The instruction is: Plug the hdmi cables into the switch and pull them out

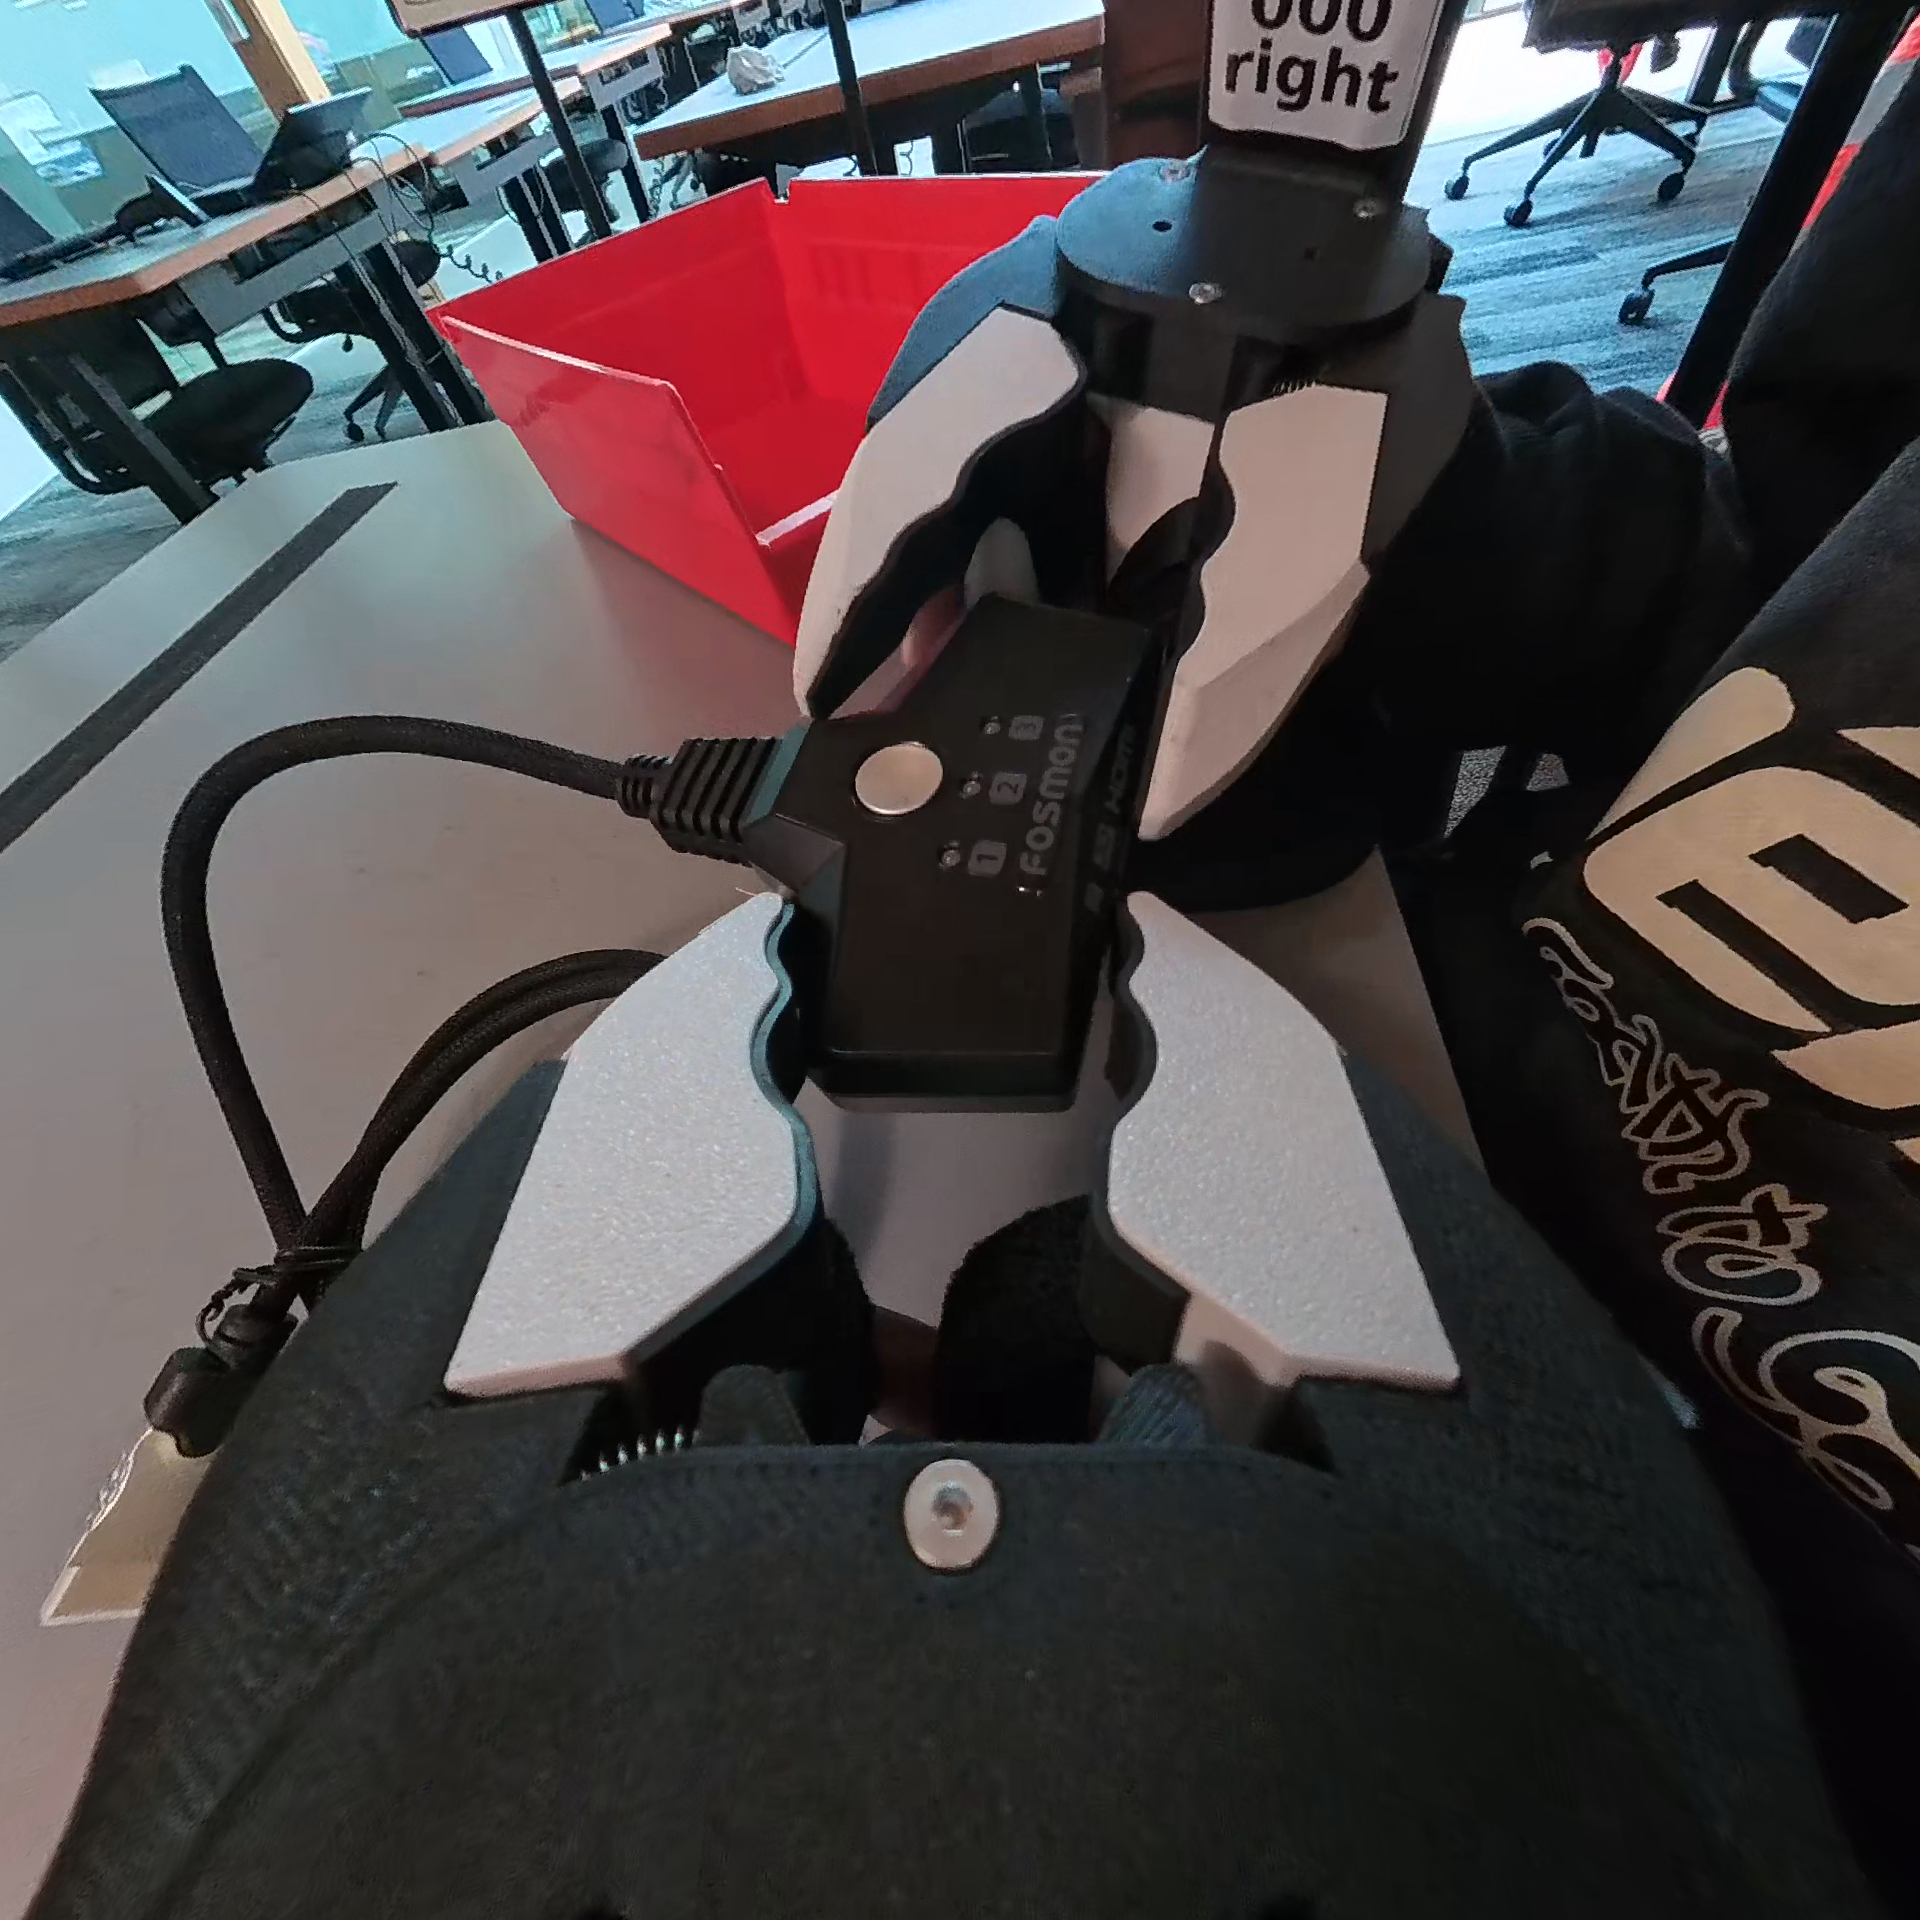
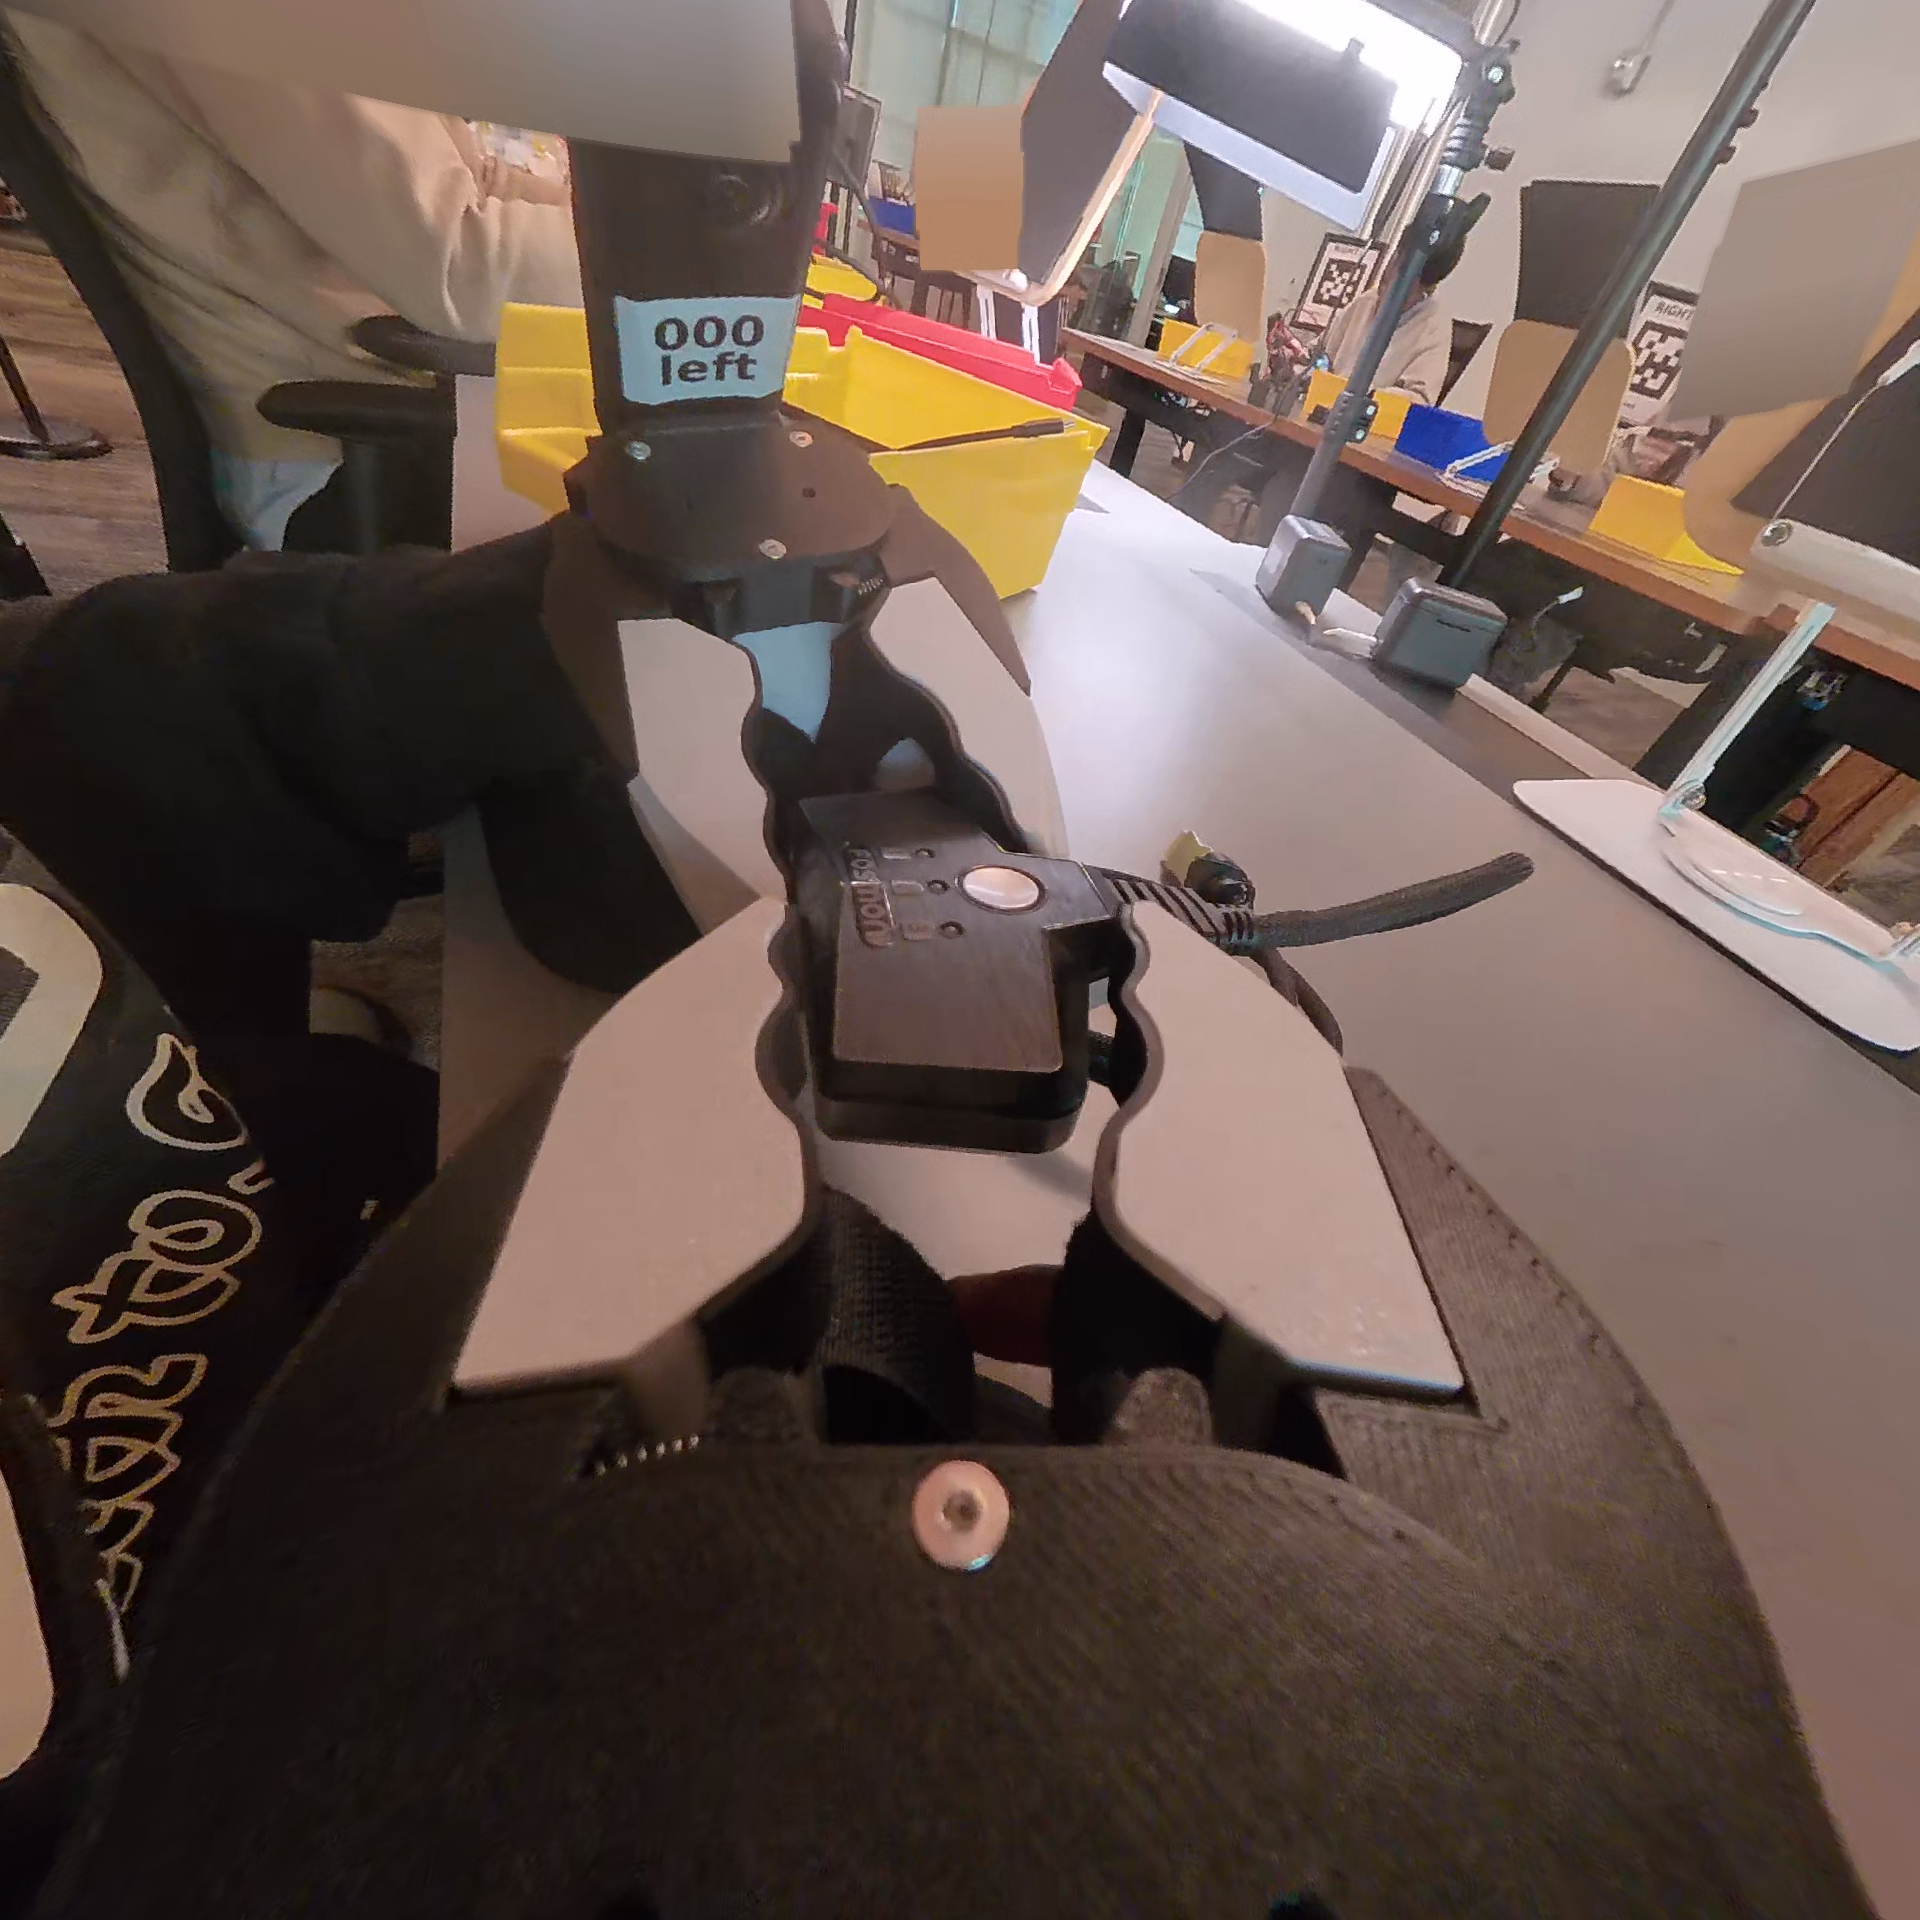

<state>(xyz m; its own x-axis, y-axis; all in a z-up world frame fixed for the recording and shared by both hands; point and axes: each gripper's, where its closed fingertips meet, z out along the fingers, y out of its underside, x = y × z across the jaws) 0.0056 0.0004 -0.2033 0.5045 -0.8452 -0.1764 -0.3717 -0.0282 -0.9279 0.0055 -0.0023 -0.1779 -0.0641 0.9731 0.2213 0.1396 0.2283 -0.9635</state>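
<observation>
A black HDMI switch point(image 1: 956, 987) with a round silver button is held between both grippers at the table's near edge. My left gripper point(image 1: 951, 920) is shut on its near end. My right gripper point(image 1: 992, 758) faces it and is shut on the far end. In the right wrist view the switch point(image 2: 935, 997) sits in my right gripper point(image 2: 951, 925), with my left gripper point(image 2: 904, 831) beyond it. A braided black cable point(image 1: 416, 727) leaves the switch's side, loops down and ends in a silver plug point(image 1: 104, 1527). The cable also shows in the right wrist view point(image 2: 1403, 894). The switch's ports are hidden.
A red bin point(image 1: 644, 416) stands behind on the grey table point(image 1: 364, 883). Yellow bins point(image 2: 935, 468), two grey boxes point(image 2: 1444, 623) and a white stand base point(image 2: 1714, 935) sit farther along the table. A person in black printed clothing point(image 1: 1766, 1039) is close by.
</observation>
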